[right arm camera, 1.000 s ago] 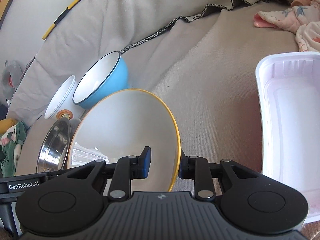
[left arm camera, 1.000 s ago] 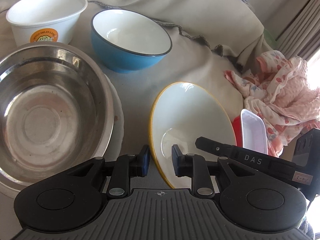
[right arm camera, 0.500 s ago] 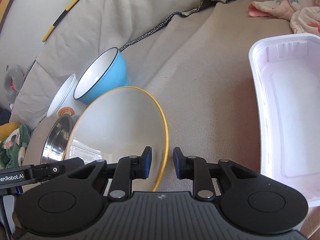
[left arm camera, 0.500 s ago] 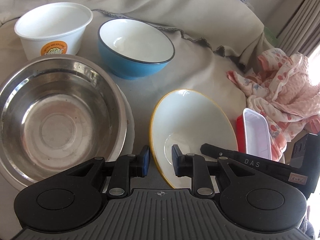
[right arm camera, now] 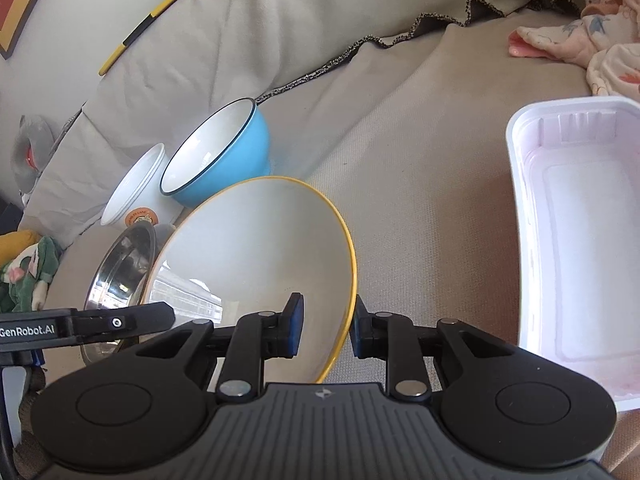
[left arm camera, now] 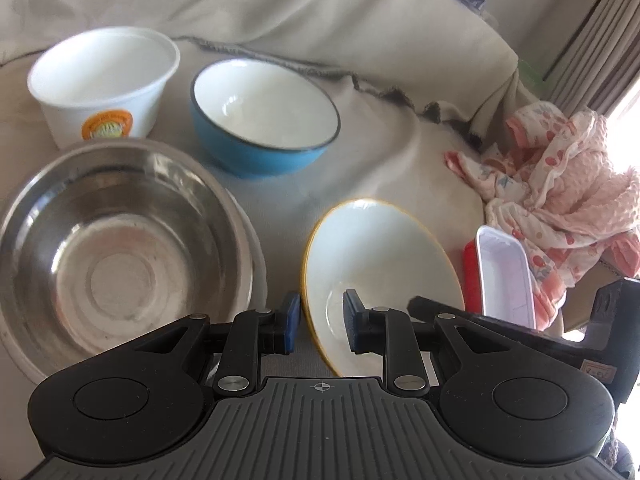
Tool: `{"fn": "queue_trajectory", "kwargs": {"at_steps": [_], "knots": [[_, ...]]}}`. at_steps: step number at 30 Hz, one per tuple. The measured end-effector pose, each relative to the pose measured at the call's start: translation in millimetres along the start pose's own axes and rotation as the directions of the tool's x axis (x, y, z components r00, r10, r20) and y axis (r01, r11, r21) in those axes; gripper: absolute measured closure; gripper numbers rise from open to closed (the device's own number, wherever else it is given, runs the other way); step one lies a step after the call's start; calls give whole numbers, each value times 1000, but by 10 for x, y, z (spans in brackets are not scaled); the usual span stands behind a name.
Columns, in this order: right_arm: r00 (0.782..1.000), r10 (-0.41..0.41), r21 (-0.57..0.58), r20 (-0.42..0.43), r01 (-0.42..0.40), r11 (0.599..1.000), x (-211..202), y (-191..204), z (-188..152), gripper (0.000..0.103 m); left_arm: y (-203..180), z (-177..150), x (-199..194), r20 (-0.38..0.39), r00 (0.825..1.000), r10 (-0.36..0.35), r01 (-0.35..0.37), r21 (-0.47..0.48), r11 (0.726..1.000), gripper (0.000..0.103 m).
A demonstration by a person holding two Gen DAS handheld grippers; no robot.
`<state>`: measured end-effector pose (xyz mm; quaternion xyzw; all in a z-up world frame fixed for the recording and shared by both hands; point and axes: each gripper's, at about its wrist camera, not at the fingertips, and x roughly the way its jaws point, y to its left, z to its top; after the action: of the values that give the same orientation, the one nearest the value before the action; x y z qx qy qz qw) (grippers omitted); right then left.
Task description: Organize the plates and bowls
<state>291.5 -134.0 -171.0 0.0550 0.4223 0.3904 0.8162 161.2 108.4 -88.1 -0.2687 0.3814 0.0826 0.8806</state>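
A white bowl with a yellow rim [left arm camera: 384, 256] hangs tilted above the beige cover. My left gripper [left arm camera: 320, 320] is shut on its near rim, one pad outside and one inside. My right gripper [right arm camera: 327, 326] is shut on the opposite rim of the same bowl [right arm camera: 256, 248]; one of its fingers [left arm camera: 436, 310] shows behind the bowl in the left wrist view. A steel bowl [left arm camera: 120, 248] rests on a white plate [left arm camera: 259, 268] at the left. Behind it stand a blue bowl [left arm camera: 264, 120] and a white paper tub [left arm camera: 104, 80].
A white plastic tray [right arm camera: 576, 240] lies to the right, on something red [left arm camera: 469, 276]. A pink patterned cloth [left arm camera: 560, 184] is bunched behind it. The cushioned back [left arm camera: 320, 12] rises behind the bowls. A green soft toy [right arm camera: 28, 272] sits at the far left.
My left gripper has risen with the yellow-rimmed bowl, so the steel, blue and white bowls now sit lower in its view. In the right wrist view the rim shifted slightly between the pads.
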Motion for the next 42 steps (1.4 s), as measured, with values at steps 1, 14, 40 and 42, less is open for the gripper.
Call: {"fn": "queue_trajectory", "kwargs": {"at_steps": [1,14,40,42], "knots": [[1000,-20,-16,15,20,1000,-48,12,35,80,19,60,-80,38,999,-7,7,-2,1000,78],[984,-167,-103,69,173,980,-285,586,884,61,798,1348,173,42,999,-4,10,-143,990,77],[959,-99,19,-266,108,994,1564,808,1409,87,844,1377,816,-38,996,80,-82,-55,995,64],[959,-130,-25,-251,128,991,1464,806,1387,87,846,1368,834,-91,996,16,-23,-72,997,61]]}}
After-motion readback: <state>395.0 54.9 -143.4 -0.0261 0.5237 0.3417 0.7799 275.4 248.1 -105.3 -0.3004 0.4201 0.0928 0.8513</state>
